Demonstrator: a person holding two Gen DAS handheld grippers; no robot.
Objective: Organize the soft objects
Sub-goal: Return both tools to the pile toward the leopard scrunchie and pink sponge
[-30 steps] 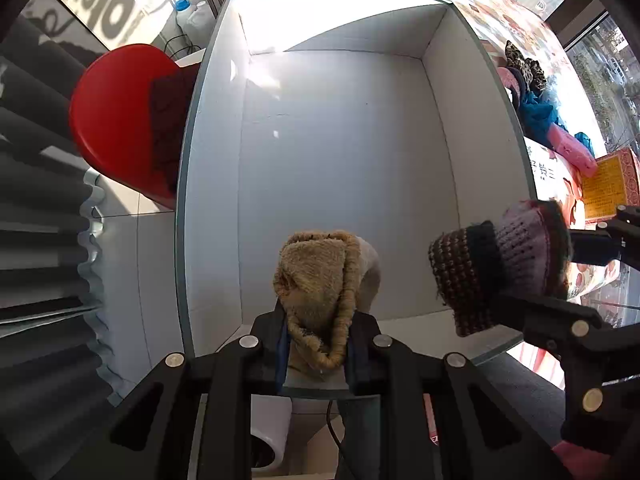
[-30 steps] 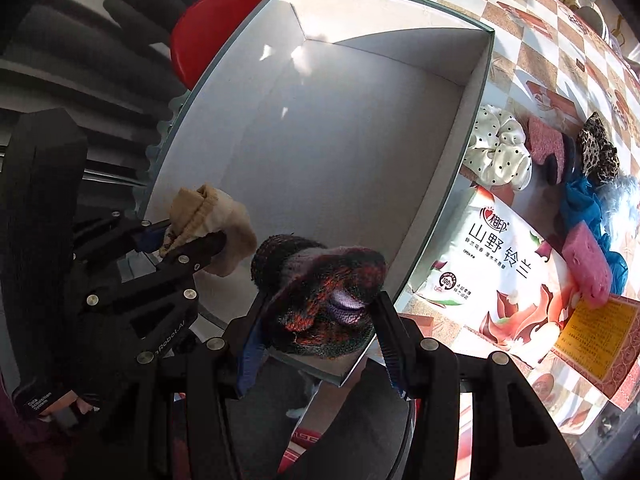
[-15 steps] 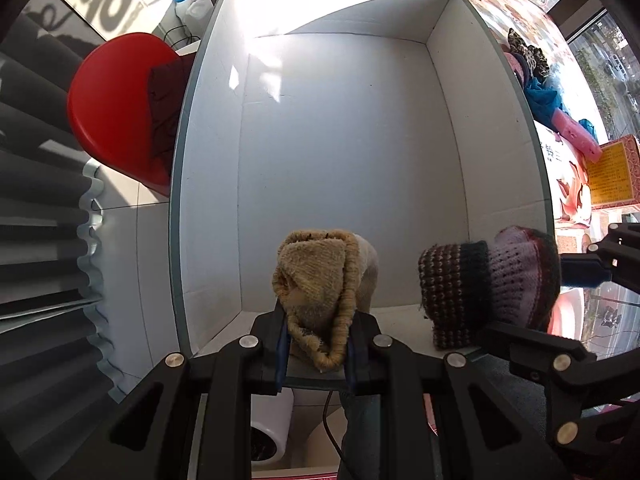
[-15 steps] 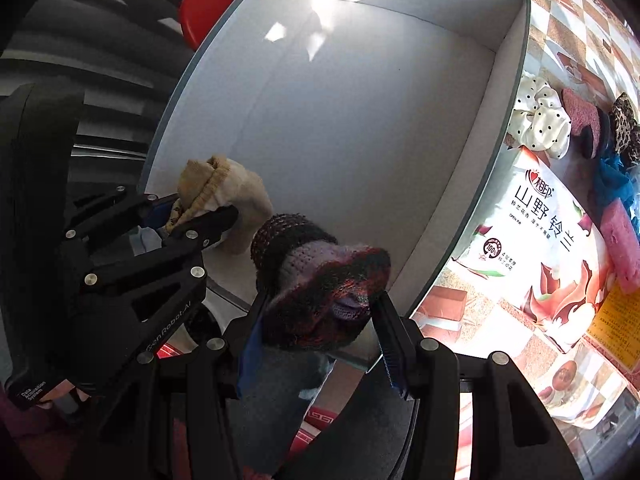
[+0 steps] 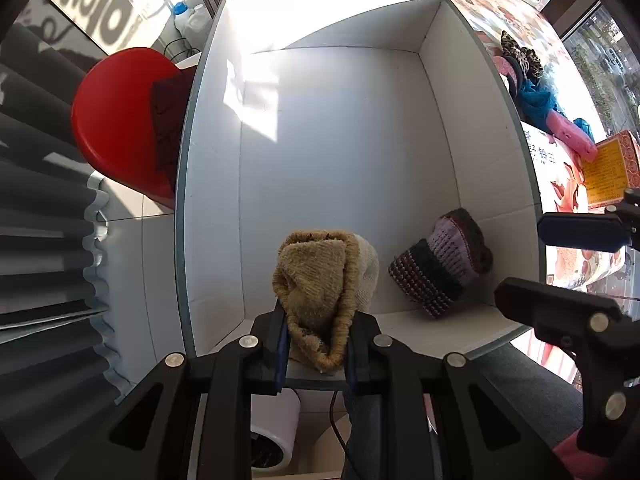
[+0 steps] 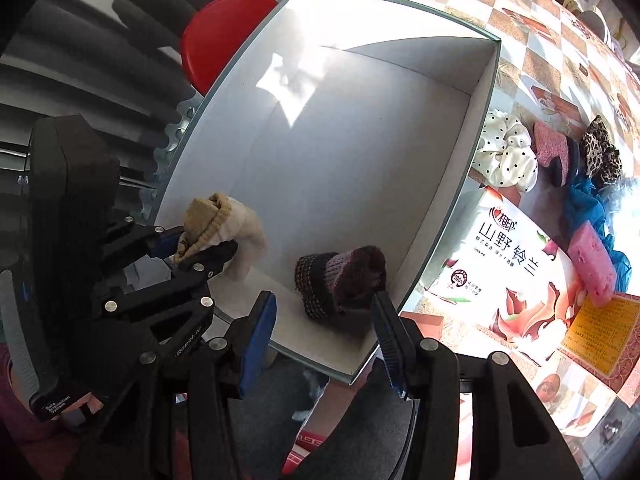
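One dark knit sock [image 6: 340, 280] lies in the white box [image 6: 448, 200] below the spread right tool [image 6: 324, 332], the left tool [image 5: 316, 344] grips a tan sock [image 5: 316, 280] (more wait on the tabletop [image 6: 540, 32]).

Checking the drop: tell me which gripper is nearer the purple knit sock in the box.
Right. The right gripper hangs open just above the purple knit sock; the left gripper, shut on the tan sock, sits off to its side.

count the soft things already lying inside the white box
1. The dark striped purple knit sock lies on the floor of the white cardboard box, near corner. The tan fuzzy sock is over the box but clamped in the left gripper. The right gripper is open.
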